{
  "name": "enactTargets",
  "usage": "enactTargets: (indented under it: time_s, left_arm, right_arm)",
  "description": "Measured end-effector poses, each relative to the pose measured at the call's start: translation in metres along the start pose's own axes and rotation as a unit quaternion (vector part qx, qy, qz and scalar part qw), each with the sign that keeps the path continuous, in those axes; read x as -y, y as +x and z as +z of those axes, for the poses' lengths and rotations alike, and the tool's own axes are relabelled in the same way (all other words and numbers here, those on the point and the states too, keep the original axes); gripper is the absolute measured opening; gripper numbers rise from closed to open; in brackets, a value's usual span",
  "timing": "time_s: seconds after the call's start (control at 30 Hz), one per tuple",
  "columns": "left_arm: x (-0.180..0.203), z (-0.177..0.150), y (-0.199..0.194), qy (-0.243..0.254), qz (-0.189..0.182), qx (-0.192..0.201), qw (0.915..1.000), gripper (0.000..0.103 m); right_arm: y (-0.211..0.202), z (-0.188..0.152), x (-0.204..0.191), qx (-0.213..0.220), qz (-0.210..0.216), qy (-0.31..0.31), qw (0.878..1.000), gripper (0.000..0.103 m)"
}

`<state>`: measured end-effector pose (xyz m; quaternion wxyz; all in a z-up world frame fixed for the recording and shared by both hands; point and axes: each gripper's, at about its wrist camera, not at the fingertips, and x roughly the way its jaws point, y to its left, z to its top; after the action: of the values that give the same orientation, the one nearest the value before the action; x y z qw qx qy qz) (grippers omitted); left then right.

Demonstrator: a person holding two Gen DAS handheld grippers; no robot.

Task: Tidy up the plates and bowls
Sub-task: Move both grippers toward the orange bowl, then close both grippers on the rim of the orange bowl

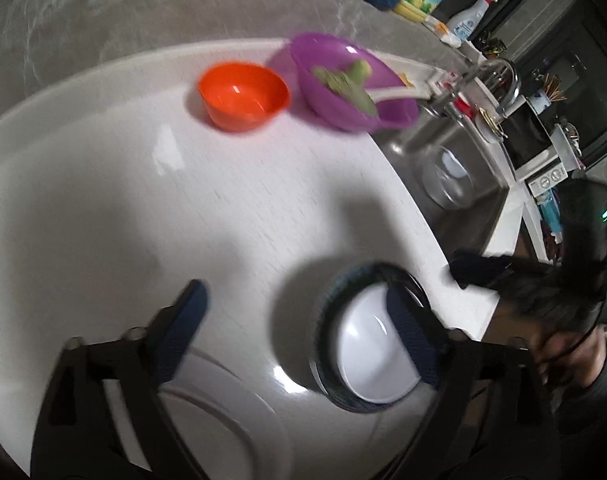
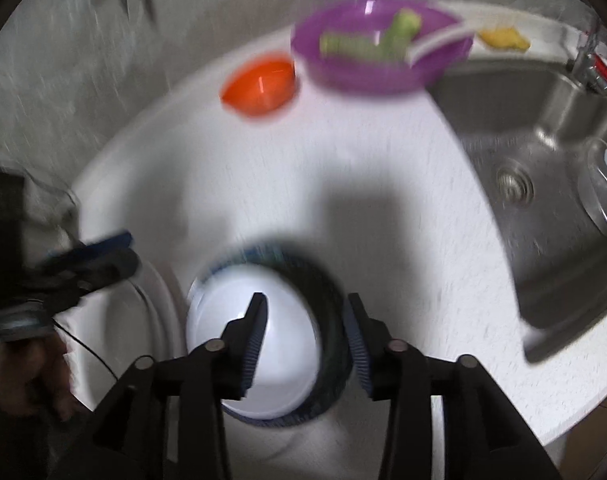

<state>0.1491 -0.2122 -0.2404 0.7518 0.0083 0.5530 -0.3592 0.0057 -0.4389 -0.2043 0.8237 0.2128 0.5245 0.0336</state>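
Nesting inside a dark bowl [image 2: 331, 320], the white bowl [image 2: 275, 344] sits on the white bench [image 1: 103, 200], just beside a white plate [image 1: 223, 420]. Both tongs hang above this stack with jaws apart, gripping nothing: the left tongs [image 1: 303, 328] spread wide, the right tongs [image 2: 305, 328] straddling the stack's right rim. Beyond the stack stand an orange bowl [image 1: 243, 96] and a purple bowl [image 1: 351, 84], with the sink [image 2: 543, 160] to its right.

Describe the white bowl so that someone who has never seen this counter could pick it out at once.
Start at the steel sink and move onto the white counter beside it. At the counter's near edge sits a dark bowl, next to a white plate. The white bowl is nested inside that dark one, unlike the orange bowl and purple bowl, which stand far back.
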Motion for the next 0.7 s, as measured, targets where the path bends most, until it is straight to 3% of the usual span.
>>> enactTargets:
  time_s: [0.07,0.13,0.23,0.37,0.7]
  left_arm:
    - [-0.016,0.020,-0.001,-0.006,-0.010,-0.006,0.9999,0.103]
    - [-0.031,0.035,0.003,-0.011,0.003,-0.017,0.9998,0.103]
    - [-0.051,0.059,0.006,-0.019,0.008,-0.020,0.9996,0.103]
    - [-0.075,0.085,0.012,-0.051,-0.020,-0.027,0.9982,0.103]
    - [-0.105,0.151,0.062,-0.060,0.010,-0.041,0.9973,0.102]
  right_arm:
    - [-0.015,0.018,0.004,0.034,0.026,0.015,0.999,0.066]
    - [-0.026,0.045,0.010,0.073,0.052,0.035,0.995,0.076]
    - [-0.028,0.076,0.014,0.100,0.078,0.057,0.990,0.077]
    - [-0.018,0.108,0.007,0.112,0.114,0.068,0.985,0.077]
    - [0.049,0.151,-0.006,0.078,0.134,0.123,0.980,0.074]
